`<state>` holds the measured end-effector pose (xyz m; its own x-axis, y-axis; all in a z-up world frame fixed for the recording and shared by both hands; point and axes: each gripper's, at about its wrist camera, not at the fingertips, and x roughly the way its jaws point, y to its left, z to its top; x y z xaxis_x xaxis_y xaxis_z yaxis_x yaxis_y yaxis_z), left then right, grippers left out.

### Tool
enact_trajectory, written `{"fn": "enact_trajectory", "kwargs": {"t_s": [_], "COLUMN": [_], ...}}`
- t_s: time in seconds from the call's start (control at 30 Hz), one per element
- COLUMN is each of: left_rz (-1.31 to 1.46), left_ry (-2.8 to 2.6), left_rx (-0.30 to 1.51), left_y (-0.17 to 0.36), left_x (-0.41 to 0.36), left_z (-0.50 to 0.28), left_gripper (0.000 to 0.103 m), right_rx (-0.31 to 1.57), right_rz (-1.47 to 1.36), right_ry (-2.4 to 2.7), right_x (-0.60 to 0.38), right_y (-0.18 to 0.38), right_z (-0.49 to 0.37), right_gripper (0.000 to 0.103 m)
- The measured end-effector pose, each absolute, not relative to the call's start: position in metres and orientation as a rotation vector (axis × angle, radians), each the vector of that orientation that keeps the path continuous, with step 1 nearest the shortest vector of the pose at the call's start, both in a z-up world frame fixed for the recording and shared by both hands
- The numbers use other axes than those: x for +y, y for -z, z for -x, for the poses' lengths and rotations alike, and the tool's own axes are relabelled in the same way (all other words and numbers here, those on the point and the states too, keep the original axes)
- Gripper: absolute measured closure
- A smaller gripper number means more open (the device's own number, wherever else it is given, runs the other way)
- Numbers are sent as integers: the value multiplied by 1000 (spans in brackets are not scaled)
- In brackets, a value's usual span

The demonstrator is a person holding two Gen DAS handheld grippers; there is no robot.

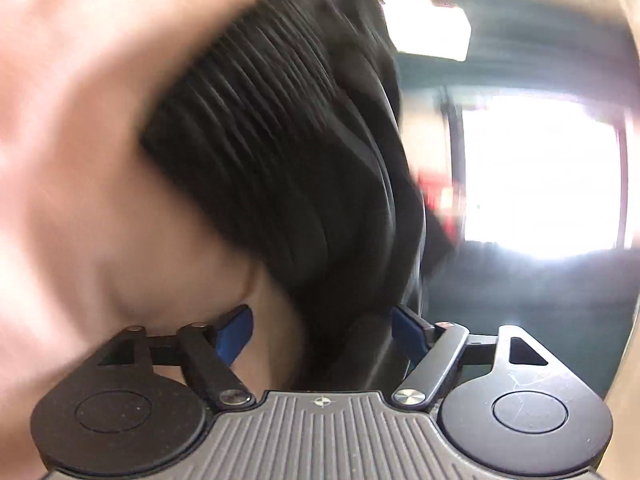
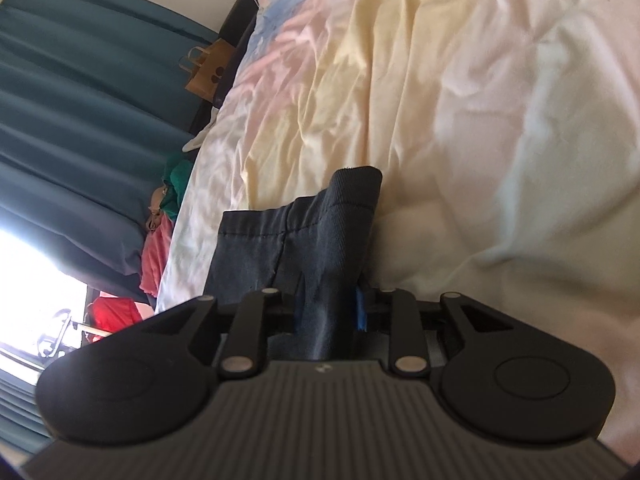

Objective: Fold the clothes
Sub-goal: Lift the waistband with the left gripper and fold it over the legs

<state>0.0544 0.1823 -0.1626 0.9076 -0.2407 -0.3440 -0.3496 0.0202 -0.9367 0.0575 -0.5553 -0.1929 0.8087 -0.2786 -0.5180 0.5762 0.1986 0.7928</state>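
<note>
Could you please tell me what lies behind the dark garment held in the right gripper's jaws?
Behind the dark garment spreads a rumpled pastel bedsheet. The cloth hides the sheet directly behind it and most of the right gripper, whose jaws are shut on it.

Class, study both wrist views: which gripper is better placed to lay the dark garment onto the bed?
Right. The right gripper is shut on the dark hemmed garment over the pastel bedsheet; the left gripper is open.

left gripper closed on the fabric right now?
No: in the left wrist view the left gripper has its blue pads spread wide, and the dark garment hangs loose between them, unpinched.
</note>
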Motion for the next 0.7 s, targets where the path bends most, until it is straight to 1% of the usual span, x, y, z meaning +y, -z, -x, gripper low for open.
{"fn": "enact_trajectory", "kwargs": {"t_s": [0.03, 0.07, 0.1, 0.13, 0.23, 0.27, 0.3, 0.33, 0.37, 0.43, 0.47, 0.57, 0.67, 0.7], "left_rz": [1610, 1639, 1662, 1676, 1703, 1680, 1649, 1615, 1581, 1508, 1480, 1389, 1333, 1325], "left_ry": [-125, -158, -181, -190, -221, -238, -260, -282, -303, -343, -353, -346, -306, -291], "left_rx": [441, 420, 409, 412, 423, 433, 445, 452, 458, 445, 429, 399, 412, 415], "left_y": [167, 170, 173, 174, 175, 172, 167, 161, 156, 138, 125, 87, 50, 38], "left_x": [188, 193, 196, 196, 197, 197, 198, 201, 204, 216, 227, 257, 285, 295], "left_z": [-52, -50, -49, -51, -55, -56, -58, -58, -58, -53, -48, -41, -37, -34], "left_gripper": [37, 46, 50, 51, 57, 66, 77, 81, 84, 88, 89, 91, 93, 93], "right_rx": [281, 277, 273, 270, 256, 250, 246, 246, 247, 265, 273, 291, 285, 287], "right_rz": [-1222, -1209, -1197, -1191, -1194, -1198, -1204, -1221, -1235, -1230, -1183, -1049, -1000, -991], "right_ry": [609, 610, 611, 612, 619, 622, 626, 636, 645, 651, 642, 599, 527, 527], "right_x": [-556, -556, -557, -558, -562, -564, -565, -567, -569, -571, -572, -573, -578, -579], "right_y": [193, 193, 193, 194, 197, 198, 199, 198, 197, 190, 182, 153, 119, 118], "right_z": [-59, -60, -62, -63, -66, -67, -68, -69, -70, -75, -80, -94, -106, -100], "right_gripper": [75, 75, 75, 75, 77, 83, 88, 94, 95, 95, 96, 96, 96, 96]}}
